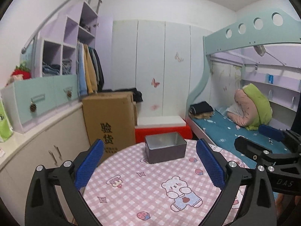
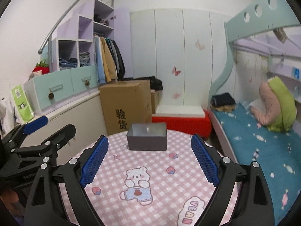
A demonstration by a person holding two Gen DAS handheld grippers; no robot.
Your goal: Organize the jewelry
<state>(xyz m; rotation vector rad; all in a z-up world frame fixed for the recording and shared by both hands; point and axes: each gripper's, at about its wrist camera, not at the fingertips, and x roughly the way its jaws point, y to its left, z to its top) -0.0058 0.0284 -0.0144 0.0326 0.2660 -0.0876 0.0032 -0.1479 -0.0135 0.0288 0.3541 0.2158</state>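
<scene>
A grey open-topped metal box [image 1: 165, 146] [image 2: 147, 136] stands near the far edge of a round table covered in a pink checked cloth with bear prints [image 1: 150, 190] [image 2: 160, 192]. No jewelry shows on the cloth or inside the box. My left gripper [image 1: 150, 162] hovers above the near part of the table, open, nothing between its blue pads. My right gripper [image 2: 149, 159] is likewise open and empty, short of the box. Each gripper shows at the edge of the other's view.
A tall cardboard box [image 1: 111, 118] and a red plastic stool with a white top [image 1: 161, 130] stand behind the table. A low cabinet with drawers [image 1: 37, 101] runs along the left; a bunk bed with blue bedding [image 1: 235, 131] is on the right.
</scene>
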